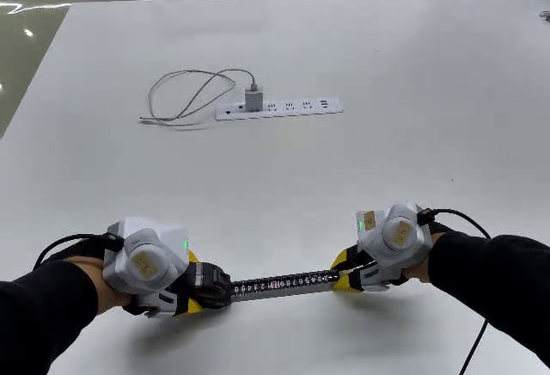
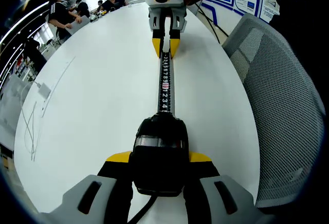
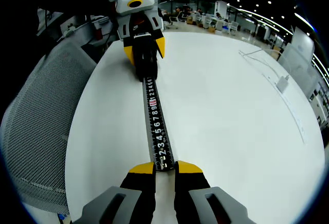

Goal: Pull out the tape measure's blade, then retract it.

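Observation:
A black tape measure case (image 1: 209,285) (image 2: 160,154) sits near the table's front edge, and my left gripper (image 1: 191,290) (image 2: 159,157) is shut on it. Its dark numbered blade (image 1: 284,284) (image 2: 165,82) (image 3: 155,126) runs out level across the table toward the right. My right gripper (image 1: 340,270) (image 3: 164,168) is shut on the blade's tip, yellow fingertips (image 3: 141,168) pinching it. In the left gripper view the right gripper (image 2: 164,47) shows at the blade's far end. The left gripper (image 3: 144,54) with the case shows far off in the right gripper view.
A white power strip (image 1: 278,108) with a plugged charger (image 1: 253,99) and a looped grey cable (image 1: 185,93) lies mid-table. A grey mesh chair (image 2: 280,106) (image 3: 43,116) stands beside the table's near edge. Seated people (image 2: 64,11) are at the far end.

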